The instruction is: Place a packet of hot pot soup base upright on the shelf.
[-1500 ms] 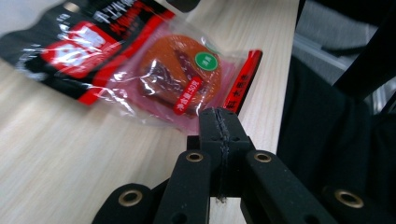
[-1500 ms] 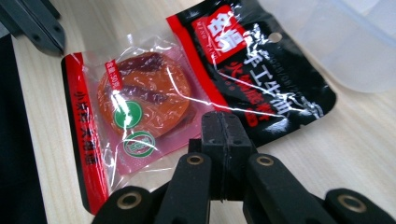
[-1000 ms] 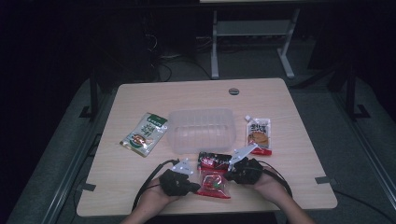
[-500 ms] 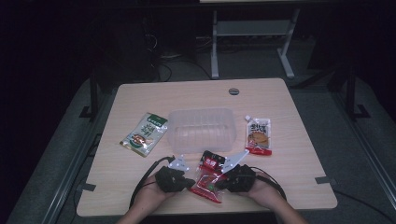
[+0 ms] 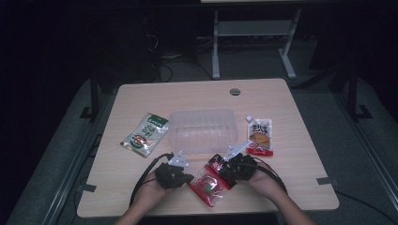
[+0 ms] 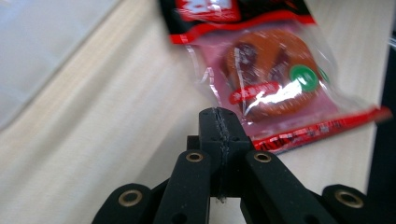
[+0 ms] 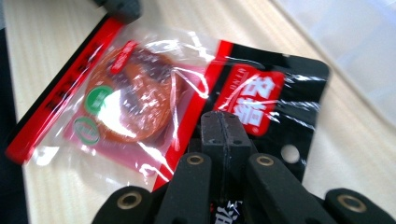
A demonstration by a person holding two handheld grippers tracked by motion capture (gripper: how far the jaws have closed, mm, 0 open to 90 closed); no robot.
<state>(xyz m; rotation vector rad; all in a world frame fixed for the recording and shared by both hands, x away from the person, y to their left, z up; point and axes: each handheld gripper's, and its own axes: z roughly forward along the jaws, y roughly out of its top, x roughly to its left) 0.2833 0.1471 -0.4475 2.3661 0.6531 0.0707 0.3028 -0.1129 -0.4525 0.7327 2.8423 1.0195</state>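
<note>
The bench (image 5: pixel 141 103) holds a clear tub (image 5: pixel 202 131). Just in front of the tub lies the red snack bag (image 5: pixel 210 180). The right tool (image 5: pixel 226 169) is pinched on its black end, hiding part. The left tool (image 5: pixel 187 178) is closed, empty, just beside the bag.

A dim lab or office workspace: a light wooden desk (image 5: pixel 300 122) with a cable grommet (image 5: pixel 235 91), grey carpet (image 5: pixel 361 140), and metal stand legs (image 5: pixel 216 47) behind.
</note>
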